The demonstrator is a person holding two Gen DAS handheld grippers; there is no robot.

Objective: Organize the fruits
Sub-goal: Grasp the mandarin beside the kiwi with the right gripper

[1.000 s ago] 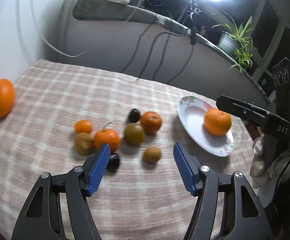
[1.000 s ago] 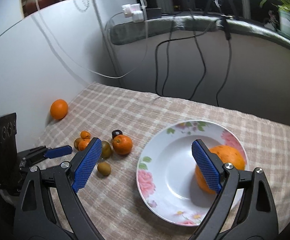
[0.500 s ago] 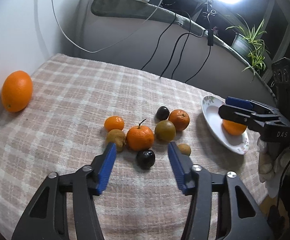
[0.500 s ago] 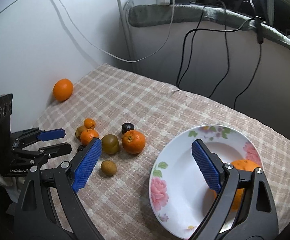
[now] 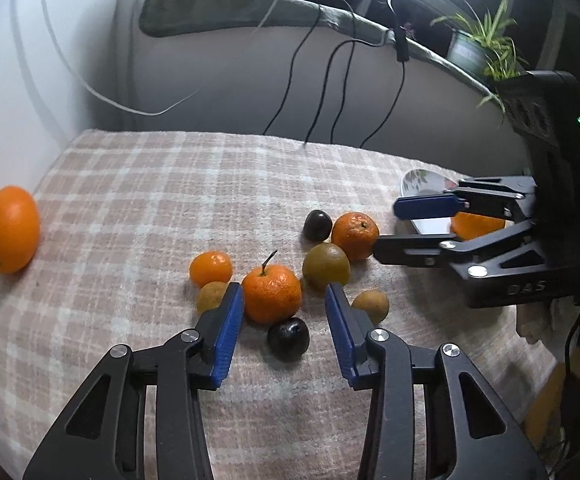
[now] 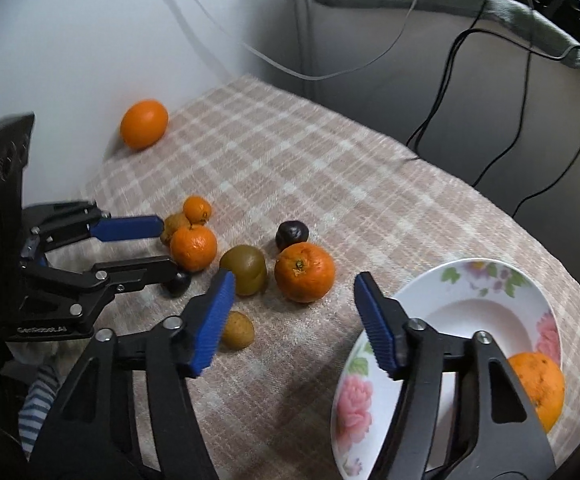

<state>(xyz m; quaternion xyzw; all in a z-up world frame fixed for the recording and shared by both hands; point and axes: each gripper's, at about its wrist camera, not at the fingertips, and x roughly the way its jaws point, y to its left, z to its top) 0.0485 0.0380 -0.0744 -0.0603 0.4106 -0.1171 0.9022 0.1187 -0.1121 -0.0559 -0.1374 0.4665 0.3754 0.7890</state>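
Sorting barely begun: one orange plated, the pile waits between two open grippers

Only one orange sits on the flowered plate, behind the right-hand finger of the right gripper in its own view. Everything else lies on the checked cloth, so by my judgement the task is near its start.

The left gripper has its jaws wide and empty. Between them lies a dark plum, with a stemmed tangerine just ahead of the tips. A small brown fruit touches the outside of the left finger, another brown fruit sits just outside the right finger, and a small tangerine lies ahead to the left. Which fruit this gripper is after I cannot tell.

The right gripper also stands wide and empty, above the cloth. A big tangerine sits ahead of its gap, a green-brown fruit near its left tip, and a second dark plum further ahead.

A lone orange rests well apart, far off the left finger by the wall.

The right view shows the plate's whole bowl and how much room is left; the left view shows only a sliver of it behind the other gripper. The left view alone shows the plum lying plainly inside its jaws; from the right it is half hidden under a finger
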